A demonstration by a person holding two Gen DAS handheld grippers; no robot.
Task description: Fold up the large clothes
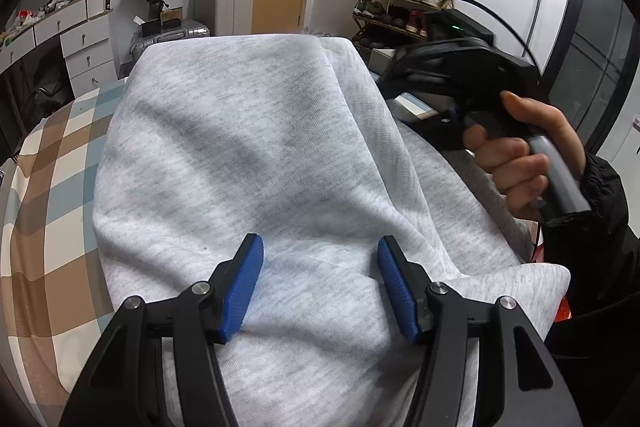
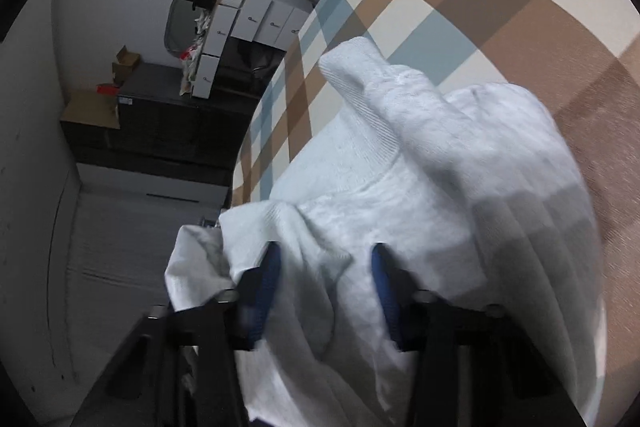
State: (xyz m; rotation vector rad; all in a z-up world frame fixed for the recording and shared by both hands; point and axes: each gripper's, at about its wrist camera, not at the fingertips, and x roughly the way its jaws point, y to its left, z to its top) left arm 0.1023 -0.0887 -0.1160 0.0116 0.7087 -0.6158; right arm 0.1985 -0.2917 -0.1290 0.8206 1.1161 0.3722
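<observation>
1. Clearly, your left hand-held gripper (image 1: 320, 283) stands open over the grey sweatshirt (image 1: 256, 155); its blue pads (image 1: 244, 291) sit apart with cloth lying flat between them, and nothing is pinched.
2. The sweatshirt lies on the bed, over the checked bedspread (image 1: 52, 163), with one layer already doubled over toward the far end.
3. It looks like thick, soft fleece: fairly heavy for cloth, limp, not slippery and not fragile. Expect it to sag and drag rather than hold any shape.
4. Take it at edges where layers meet, or at the ribbed band (image 2: 372, 115), which is firmer and gives the pads something to bite.
5. Your right hand-held gripper (image 2: 326, 291), seen from its own camera, has a bunched fold of the same sweatshirt between its pads. The picture is blurred, so I cannot tell whether they press on it.
6. Lift both sides evenly, or the weight will likely pull the fold askew.
</observation>
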